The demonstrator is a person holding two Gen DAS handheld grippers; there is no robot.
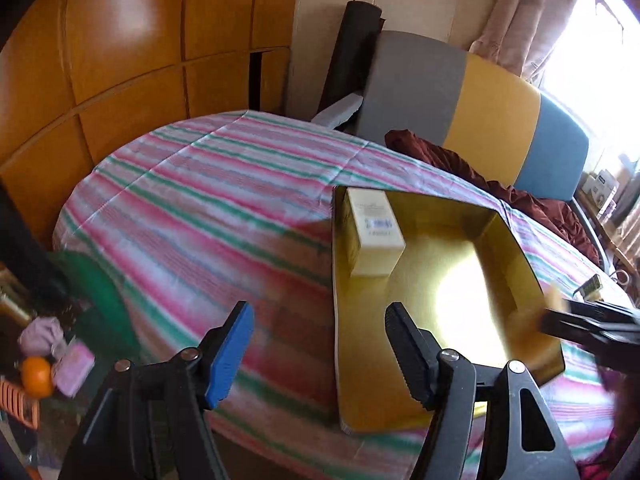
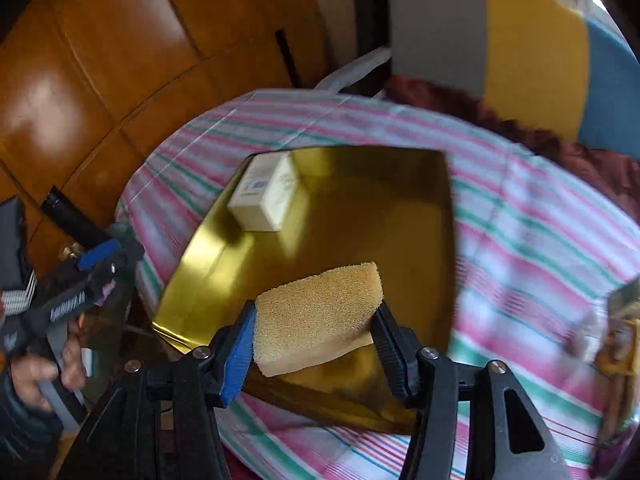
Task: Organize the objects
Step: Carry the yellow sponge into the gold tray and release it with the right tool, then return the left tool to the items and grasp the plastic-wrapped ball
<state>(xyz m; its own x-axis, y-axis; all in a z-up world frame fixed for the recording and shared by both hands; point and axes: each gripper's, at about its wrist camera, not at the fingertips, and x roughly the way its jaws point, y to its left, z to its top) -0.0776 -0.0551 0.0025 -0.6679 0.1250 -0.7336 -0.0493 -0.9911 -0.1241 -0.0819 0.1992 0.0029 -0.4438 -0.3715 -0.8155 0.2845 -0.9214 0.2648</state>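
While our right gripper [image 2: 316,340] has its fingers clamped on the sponge [image 2: 320,312] above the gold box [image 2: 192,272], we next release it at six o'clock from the white carton [image 2: 264,196]; our left gripper [image 1: 320,344] is empty, fingers apart.

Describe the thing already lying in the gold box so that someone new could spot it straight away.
Find the striped pink, green and white cloth, then the open gold box lying on it. In the box's far left corner lies a cream carton with small blue print on top. It is hard-edged and smooth, unlike the porous yellow sponge held in the right tongs.
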